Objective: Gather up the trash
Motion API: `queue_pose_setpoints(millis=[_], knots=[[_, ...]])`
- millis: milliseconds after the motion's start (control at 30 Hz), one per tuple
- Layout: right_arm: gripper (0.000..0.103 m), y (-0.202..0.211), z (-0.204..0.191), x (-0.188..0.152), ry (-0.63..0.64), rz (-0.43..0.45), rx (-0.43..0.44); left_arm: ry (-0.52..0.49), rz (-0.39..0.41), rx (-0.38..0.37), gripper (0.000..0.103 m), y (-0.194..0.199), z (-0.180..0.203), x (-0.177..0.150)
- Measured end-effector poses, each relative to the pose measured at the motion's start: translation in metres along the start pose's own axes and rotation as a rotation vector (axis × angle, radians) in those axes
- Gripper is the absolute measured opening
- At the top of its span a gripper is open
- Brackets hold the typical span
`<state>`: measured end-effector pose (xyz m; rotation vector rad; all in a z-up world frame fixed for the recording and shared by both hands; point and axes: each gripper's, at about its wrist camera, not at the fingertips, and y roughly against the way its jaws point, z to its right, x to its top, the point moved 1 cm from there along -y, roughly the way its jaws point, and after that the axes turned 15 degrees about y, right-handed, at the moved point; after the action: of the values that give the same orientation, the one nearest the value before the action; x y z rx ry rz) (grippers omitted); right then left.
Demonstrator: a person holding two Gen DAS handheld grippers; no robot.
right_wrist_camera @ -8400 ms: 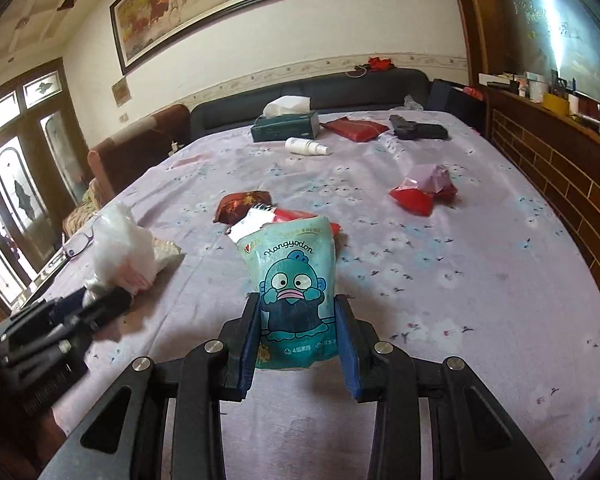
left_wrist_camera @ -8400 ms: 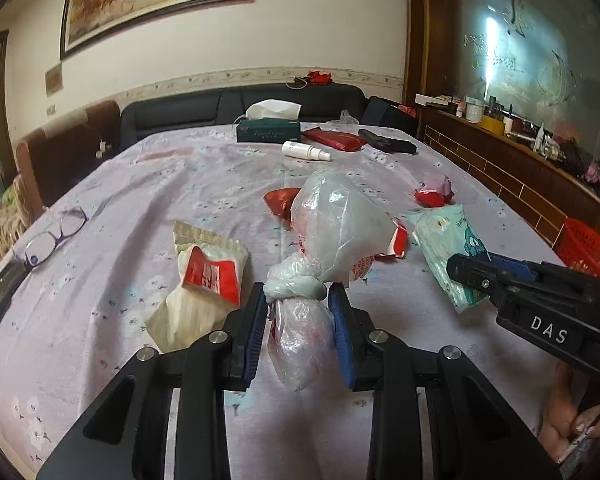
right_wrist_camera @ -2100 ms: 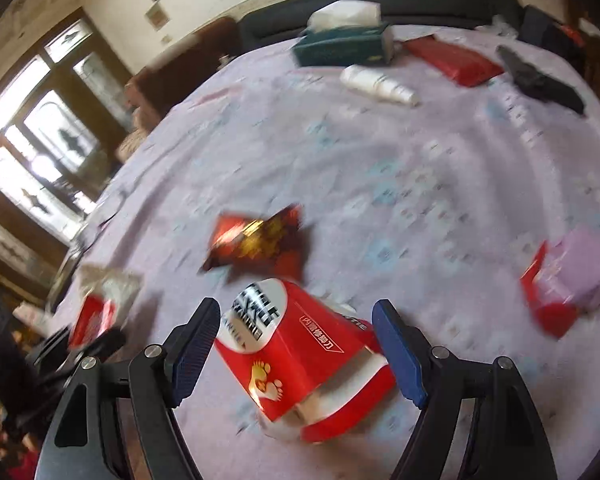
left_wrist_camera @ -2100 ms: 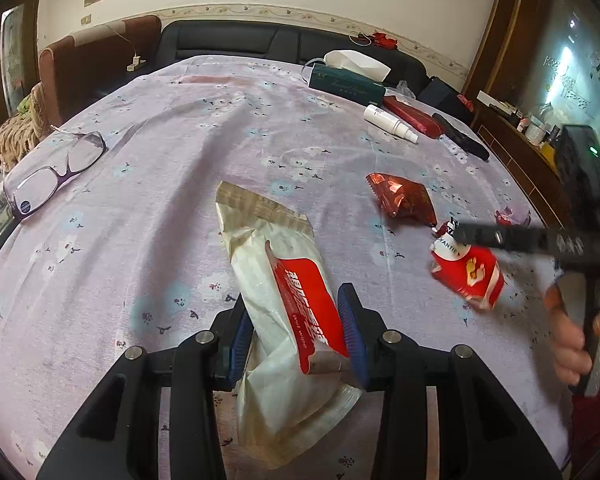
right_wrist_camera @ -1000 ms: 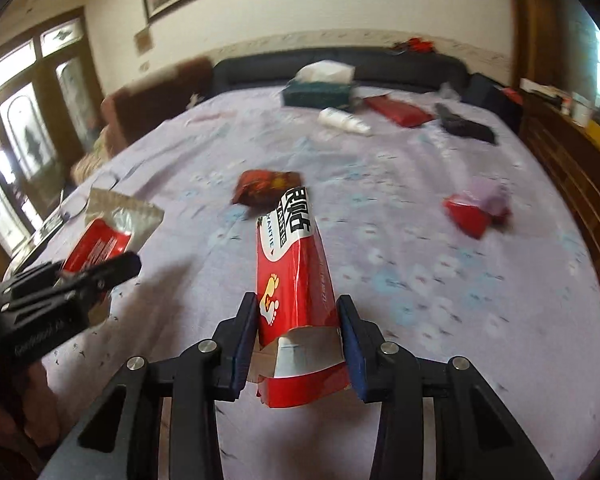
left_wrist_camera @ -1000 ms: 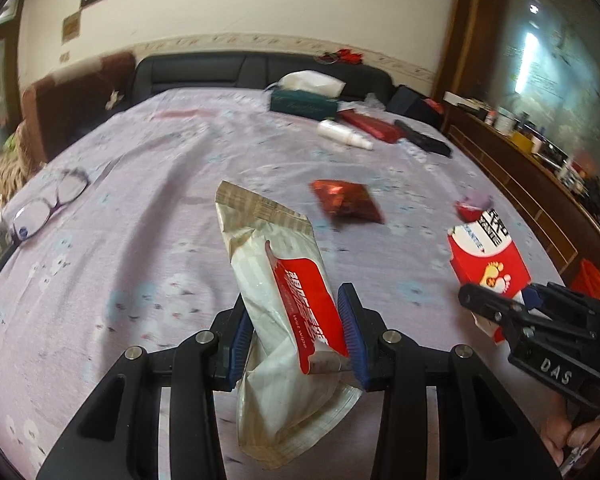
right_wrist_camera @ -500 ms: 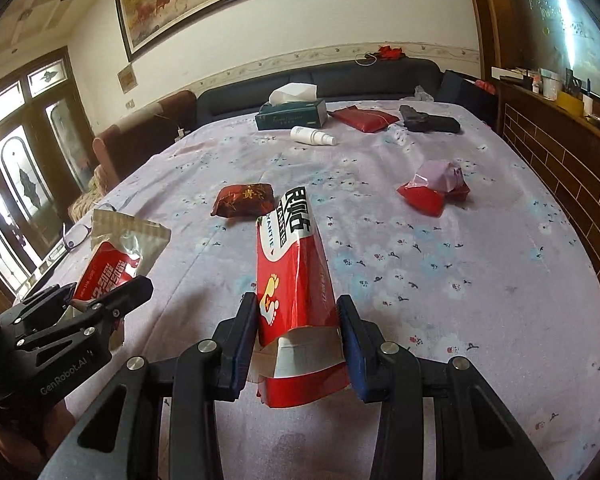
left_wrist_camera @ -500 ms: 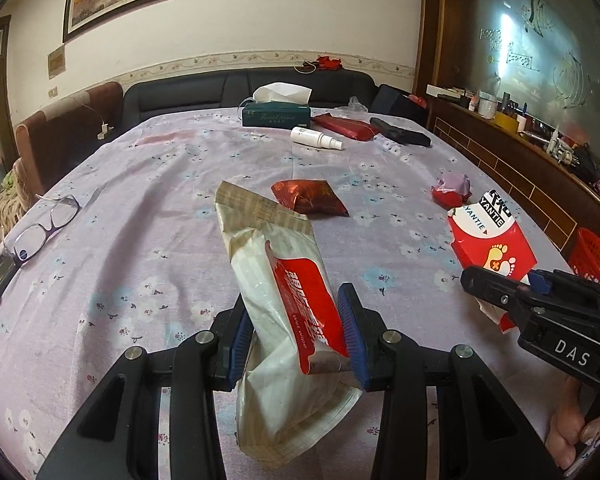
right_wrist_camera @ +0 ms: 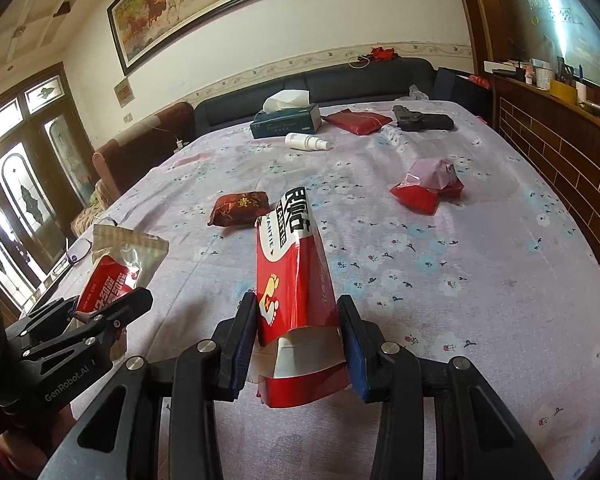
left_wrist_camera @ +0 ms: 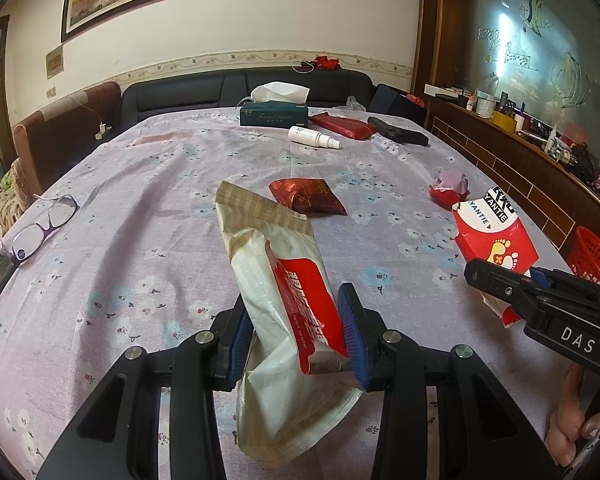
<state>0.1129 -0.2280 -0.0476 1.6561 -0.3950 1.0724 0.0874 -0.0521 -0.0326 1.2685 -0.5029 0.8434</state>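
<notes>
Your left gripper has its fingers clamped on the cream wet-wipe pack, gripping it at the red label while its striped end sticks up and forward above the table. Your right gripper pinches the red carton by its torn lower end, the black-lettered top leaning away from you; in the left wrist view that carton hangs to the right of the wipe pack, well apart from it.

Taking the tissue box at the far side of the table as your landmark: the white spray bottle lies just in front of it, the flat red package just to its right, and a black object further right again. The dark red snack packet sits well in front of the box, toward you, just beyond the tip of the wipe pack. The crumpled red and pink wrapper lies nearer you and to the right of the box. The glasses rest far to the front-left of it, at the table's edge. A red basket stands off the table's right side.
</notes>
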Motion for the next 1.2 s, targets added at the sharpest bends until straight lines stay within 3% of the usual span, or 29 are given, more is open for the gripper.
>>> queue_pose_setpoints(millis=[833,1200], knots=[[0.043,0.000,0.001,0.001,-0.001,-0.009,-0.029,-0.008,0.018,0.016,0.040,0.004,0.002,-0.001],[0.044,0.022,0.001,0.000,-0.012,-0.011,-0.047,-0.034,0.041,0.027,0.040,0.009,0.008,-0.005]])
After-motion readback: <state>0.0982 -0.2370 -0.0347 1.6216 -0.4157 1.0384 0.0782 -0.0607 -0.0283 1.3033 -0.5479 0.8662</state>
